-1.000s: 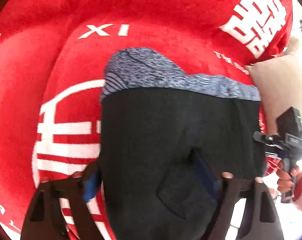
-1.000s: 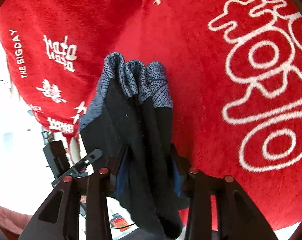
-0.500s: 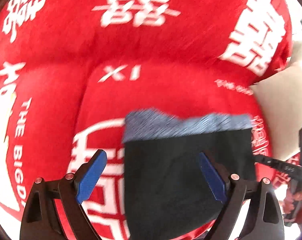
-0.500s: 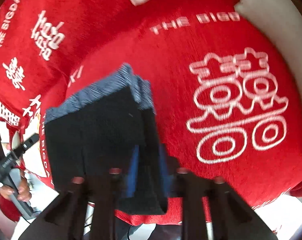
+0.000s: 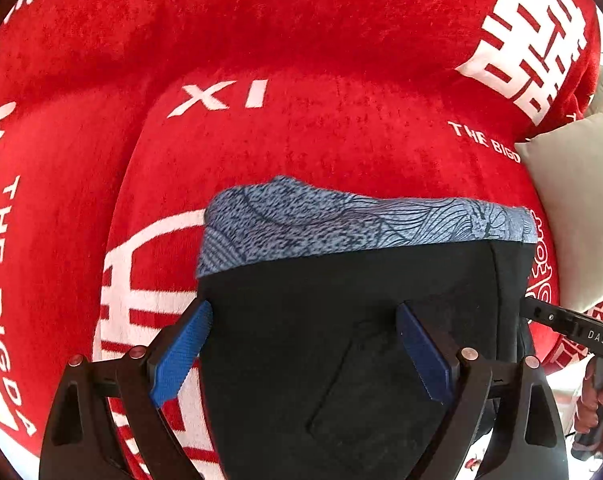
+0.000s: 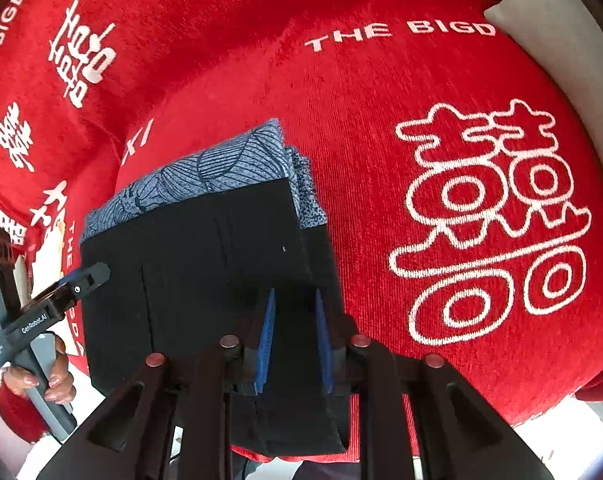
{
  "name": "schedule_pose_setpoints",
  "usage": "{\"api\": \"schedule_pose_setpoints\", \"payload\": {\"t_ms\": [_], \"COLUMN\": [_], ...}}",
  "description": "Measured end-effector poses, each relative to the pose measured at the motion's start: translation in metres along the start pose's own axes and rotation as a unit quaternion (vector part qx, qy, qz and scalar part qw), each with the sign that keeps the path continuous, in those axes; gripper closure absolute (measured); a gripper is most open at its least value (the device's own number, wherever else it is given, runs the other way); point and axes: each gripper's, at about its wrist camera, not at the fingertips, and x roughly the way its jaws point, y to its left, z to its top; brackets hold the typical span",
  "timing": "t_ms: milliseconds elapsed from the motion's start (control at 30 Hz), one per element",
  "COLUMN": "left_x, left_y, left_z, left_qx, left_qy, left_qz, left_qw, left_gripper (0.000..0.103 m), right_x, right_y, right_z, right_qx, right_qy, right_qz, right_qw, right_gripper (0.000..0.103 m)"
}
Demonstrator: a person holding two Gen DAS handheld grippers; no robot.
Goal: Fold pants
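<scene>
Red printed cover [image 5: 341, 140], folded black pants [image 5: 341, 320] lying on it

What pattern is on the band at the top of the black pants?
Blue-grey speckle with dark leaf-like line drawings on the waistband, clearest in the left wrist view.

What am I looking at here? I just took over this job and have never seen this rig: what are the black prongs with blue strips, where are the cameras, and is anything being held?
There is no robot arm: a person holds a two-finger gripper in each hand, and a fisheye camera on each one looks forward along its jaws. The prongs are those jaws, and the blue strips are their pads.

The left wrist view shows the left gripper with its jaws wide apart over the pants, gripping nothing. In the right wrist view the right gripper has its jaws pinched on the near edge of the pants.

The pants, black with a blue-grey patterned waistband, lie folded on a red cover with white lettering. A pale cushion sits at the right edge.
</scene>
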Motion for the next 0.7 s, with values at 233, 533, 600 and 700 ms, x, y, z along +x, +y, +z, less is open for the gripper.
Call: {"api": "schedule_pose_setpoints", "payload": {"t_ms": [233, 533, 600, 700], "left_x": [-0.022, -0.070, -0.080, -0.091], "left_y": [-0.006, -0.026, -0.031, -0.035], "left_z": [-0.013, -0.047, -0.054, -0.059], "left_qx": [0.013, 0.056, 0.059, 0.055], "left_qy": [0.020, 0.038, 0.040, 0.045], "left_qz": [0.070, 0.116, 0.112, 0.106], "left_qw": [0.9973, 0.9909, 0.9911, 0.9918], "left_gripper": [0.009, 0.000, 0.000, 0.000], "right_x": [-0.017, -0.059, -0.070, -0.085], "right_y": [0.002, 0.022, 0.035, 0.054], "right_z": [-0.020, -0.067, -0.074, -0.082], "right_qx": [0.023, 0.032, 0.022, 0.006], "right_qy": [0.031, 0.040, 0.030, 0.015], "right_qz": [-0.037, -0.073, -0.082, -0.093], "right_qw": [0.999, 0.996, 0.996, 0.995], "right_gripper": [0.068, 0.030, 0.023, 0.018]}}
